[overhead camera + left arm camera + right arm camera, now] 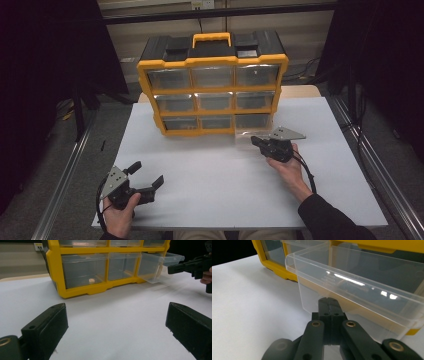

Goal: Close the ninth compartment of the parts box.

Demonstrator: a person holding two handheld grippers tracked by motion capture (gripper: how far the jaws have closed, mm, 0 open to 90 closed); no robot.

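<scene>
Nearest the person, at the front-left of the white tabletop [210, 170]: left claw [148, 179], held in the left hand [120, 212], jaws spread wide, nothing between them. In the left gripper view, both black jaws well apart over bare tabletop, aimed toward the cabinet.

Farther forward, to the right: right claw [256, 140], carried by the right hand [287, 167], grey plate on top, cable trailing back along the forearm. In the right gripper view, jaws pressed together, tips [329, 305] at the front wall of the clear drawer [362, 290]. Whether a lip of the drawer sits pinched between the tips: cannot tell; no gap visible between the jaws.

Location of the clear drawer: bottom row, right-hand bay of the yellow drawer cabinet [212, 85], drawn partway out over the tabletop, rear portion inside the frame. Drawer interior apparently empty, as far as the transparent walls allow.

Beyond: cabinet upright at the back of the tabletop, three rows of three clear drawers, black top with yellow carry handle [212, 38]. Remaining eight drawers flush with the frame. A small pale object [91, 280] inside the bottom-left drawer, seen in the left gripper view.

Progress, as a judgement: drawer opening under way or just completed; any loading, removal or re-closing not yet done. Left claw idle, available for the next step.

Brands, labels, writing: none legible on cabinet, drawers or claws.
</scene>
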